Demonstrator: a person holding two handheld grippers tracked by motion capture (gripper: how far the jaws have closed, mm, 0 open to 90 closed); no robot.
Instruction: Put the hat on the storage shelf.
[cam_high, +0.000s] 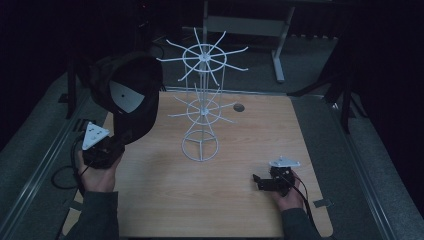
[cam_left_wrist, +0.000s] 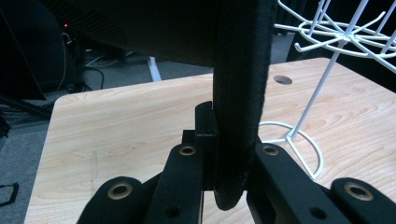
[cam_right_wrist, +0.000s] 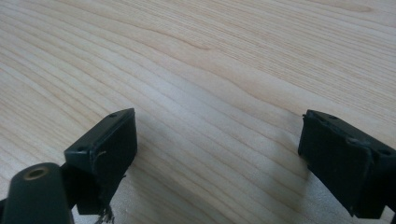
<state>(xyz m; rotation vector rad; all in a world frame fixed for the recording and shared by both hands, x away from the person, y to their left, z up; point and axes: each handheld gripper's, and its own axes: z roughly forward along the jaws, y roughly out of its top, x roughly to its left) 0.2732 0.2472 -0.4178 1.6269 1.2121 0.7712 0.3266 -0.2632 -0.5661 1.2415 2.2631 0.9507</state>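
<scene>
Left gripper (cam_high: 116, 145) clamped the black cap's (cam_high: 132, 95) brim; next, I judged, hook it at two o'clock on the rack (cam_high: 202, 107).

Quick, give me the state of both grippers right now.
Left gripper: shut on the brim of the black cap, held up beside the white wire rack.
Right gripper: open, nothing between its jaws, low over the table.

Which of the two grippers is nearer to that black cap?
Left. The left gripper clamps the black cap by its brim; the right gripper rests far across the table, jaws open.
</scene>
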